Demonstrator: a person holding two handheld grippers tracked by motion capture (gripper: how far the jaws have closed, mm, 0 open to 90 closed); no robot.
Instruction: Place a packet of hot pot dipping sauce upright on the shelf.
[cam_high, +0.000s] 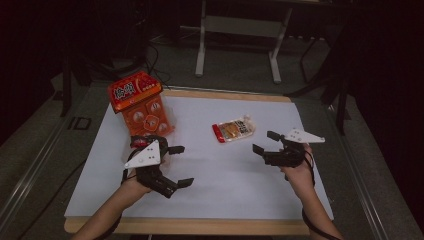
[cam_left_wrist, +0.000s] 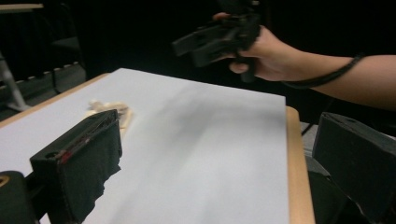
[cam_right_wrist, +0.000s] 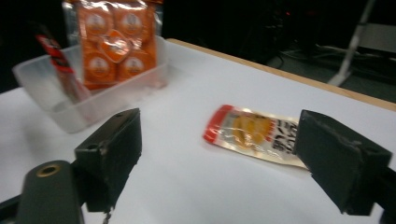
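Observation:
A clear snack packet (cam_high: 233, 129) with a red end lies flat on the white table top (cam_high: 225, 185), a little right of centre. My right gripper (cam_high: 265, 142) hovers open just right of it and nearer me. In the right gripper view the packet (cam_right_wrist: 254, 133) lies ahead between the wide-apart jaws of that gripper (cam_right_wrist: 229, 158). My left gripper (cam_high: 182, 166) is open and empty at the front left, its jaws pointing right. The left gripper view has this gripper (cam_left_wrist: 215, 172) spread wide, with the packet (cam_left_wrist: 112, 112) far off at the left.
A large orange bag (cam_high: 142, 105) of small packs stands upright at the back left in a clear plastic bin (cam_right_wrist: 93, 102), with a red stick pack (cam_right_wrist: 58, 60) leaning beside it. The table's wooden edge (cam_high: 200, 226) runs along the front. A metal stand (cam_high: 239, 30) is behind the table.

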